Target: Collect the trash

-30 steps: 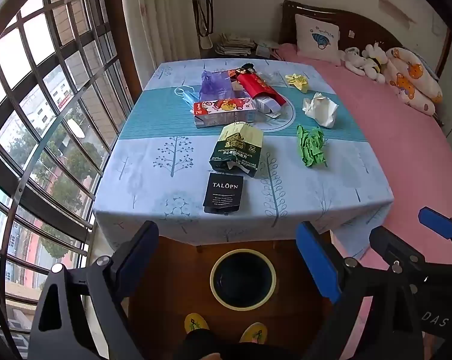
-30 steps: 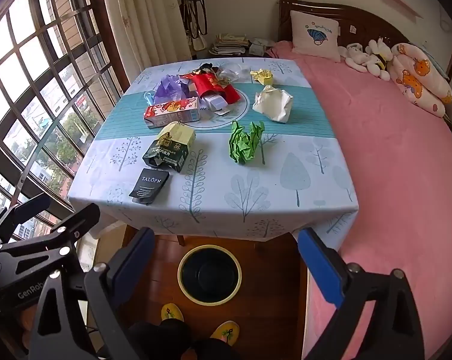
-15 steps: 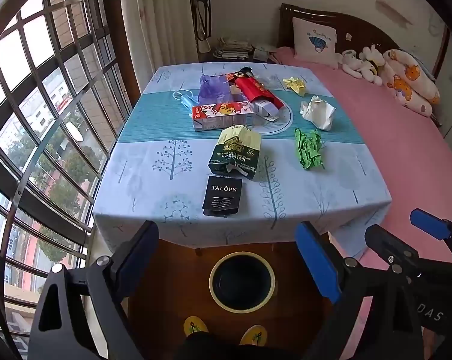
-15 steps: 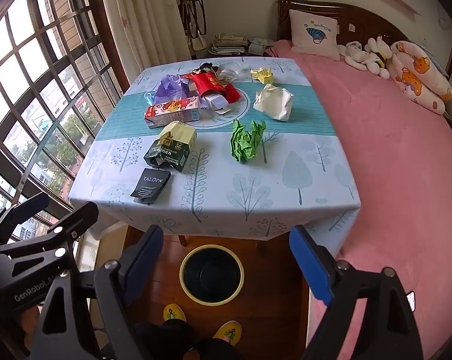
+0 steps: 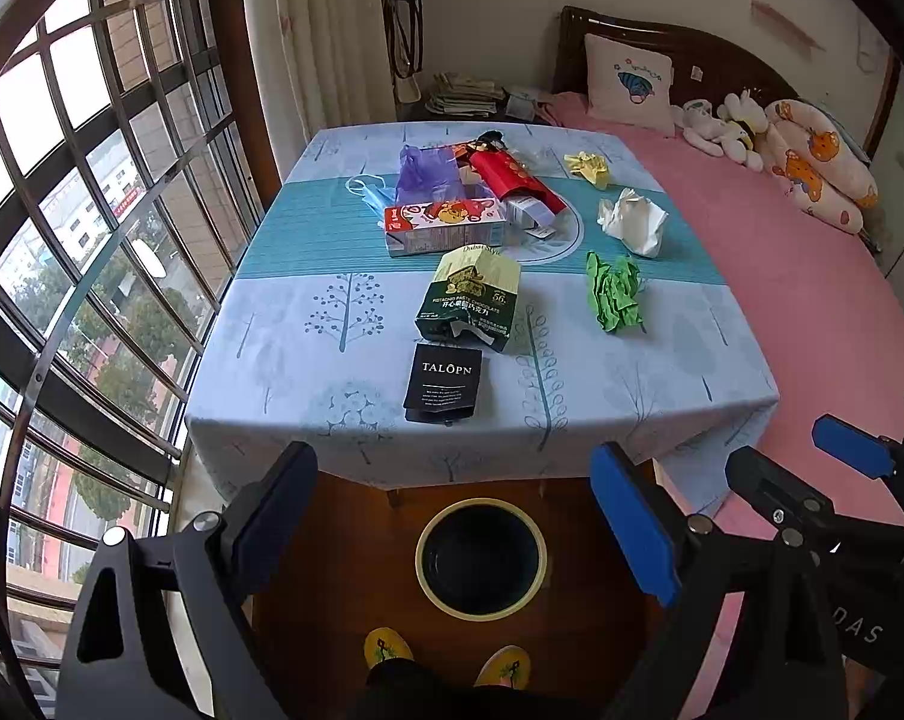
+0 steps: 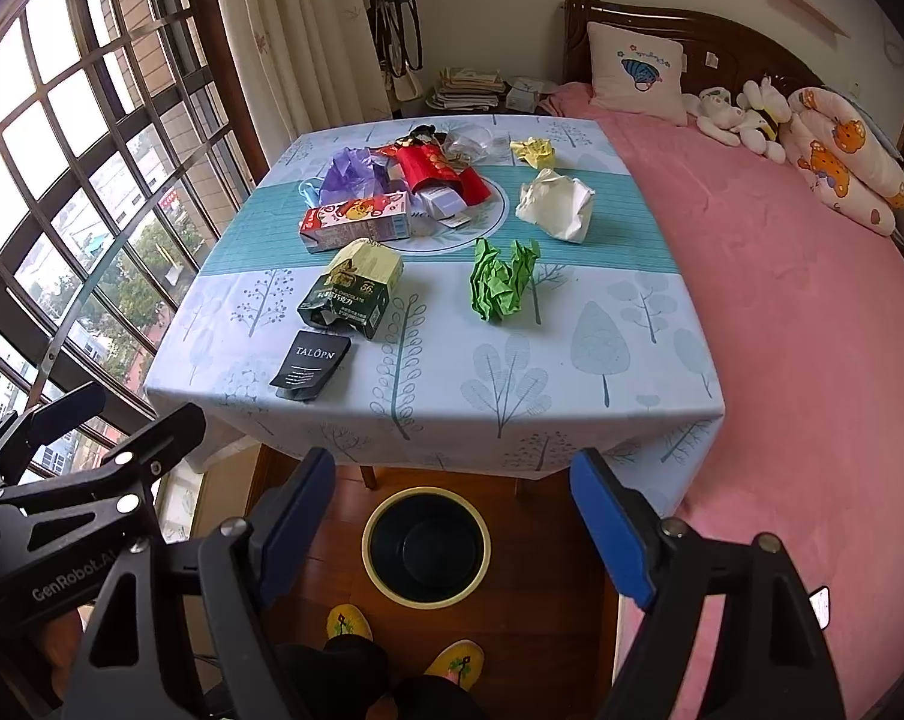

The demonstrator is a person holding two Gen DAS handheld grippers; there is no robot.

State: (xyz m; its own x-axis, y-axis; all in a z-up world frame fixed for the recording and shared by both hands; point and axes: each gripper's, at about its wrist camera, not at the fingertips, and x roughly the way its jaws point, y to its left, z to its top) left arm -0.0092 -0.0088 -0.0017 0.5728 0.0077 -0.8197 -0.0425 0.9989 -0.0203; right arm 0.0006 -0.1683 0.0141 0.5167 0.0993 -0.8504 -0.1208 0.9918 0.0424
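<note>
Trash lies on a table with a blue tree-print cloth (image 5: 308, 360): a black packet (image 5: 444, 384) nearest me, a green chocolate box (image 5: 469, 303), crumpled green paper (image 5: 613, 294), crumpled white paper (image 5: 631, 222), yellow paper (image 5: 586, 167), a red-and-white carton (image 5: 446, 225), a red box (image 5: 508, 177) and a purple bag (image 5: 425, 174). On the floor below the table's near edge stands a black bin with a yellow rim (image 5: 422, 558). My left gripper (image 5: 452, 516) hangs open above the bin, holding nothing. My right gripper (image 6: 452, 516) is open too, beside the left one.
A bed with a pink cover (image 6: 811, 330) runs along the table's right side, with a pillow and soft toys at its head. A barred window (image 5: 62, 240) and a curtain fill the left. A person's yellow slippers (image 5: 446, 657) stand on the wooden floor near the bin.
The right gripper's fingers have drawn a little closer together but remain wide apart. Both views are otherwise nearly unchanged.
</note>
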